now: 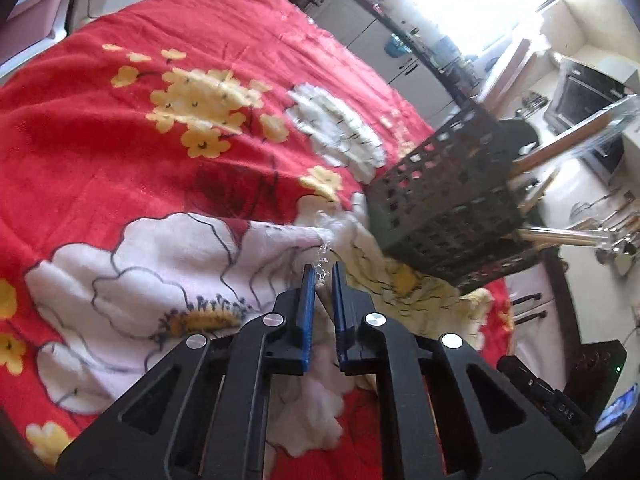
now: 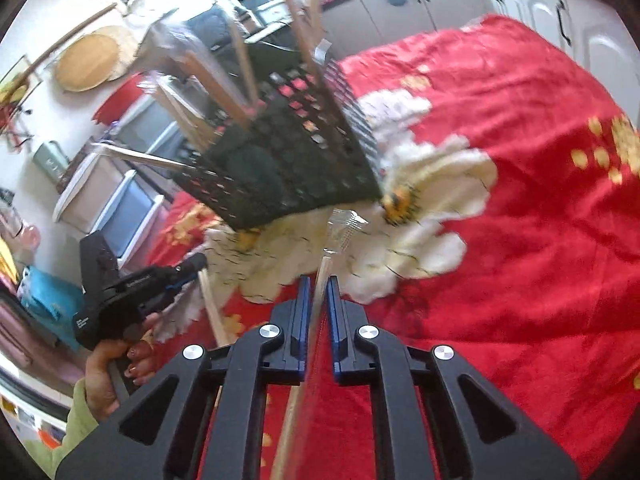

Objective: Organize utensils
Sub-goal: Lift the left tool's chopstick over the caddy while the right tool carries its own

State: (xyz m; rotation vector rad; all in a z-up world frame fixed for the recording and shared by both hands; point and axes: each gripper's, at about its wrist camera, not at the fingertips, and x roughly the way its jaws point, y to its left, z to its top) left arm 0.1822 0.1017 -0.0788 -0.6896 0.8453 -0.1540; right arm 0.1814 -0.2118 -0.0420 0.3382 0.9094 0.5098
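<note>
While both grippers are clamped, each on its own plastic-wrapped chopstick pair, the dark perforated holder [image 2: 288,152] stands just ahead of them on the red flowered cloth [image 2: 520,200], already bristling with wrapped sticks that lean out at all angles; the right gripper [image 2: 318,280] has its blue pads pinched onto a wrapped pair [image 2: 324,264] that runs back beneath it and pokes forward toward the holder's base; the left gripper [image 1: 320,270] nips the crinkled end of another wrapper [image 1: 322,258], with the second pair [image 2: 214,304] trailing along the cloth below it. A hand [image 2: 108,364] in a pale green sleeve works the left tool. To my eye the job now is lifting and dropping these in; each pair wants tipping nearly upright before it nears the rim, and one should go in at a time; the slippery wrap could slide through the pads, so the squeeze should hold until a tip is well inside; the holder looks light and may topple if nudged.
</note>
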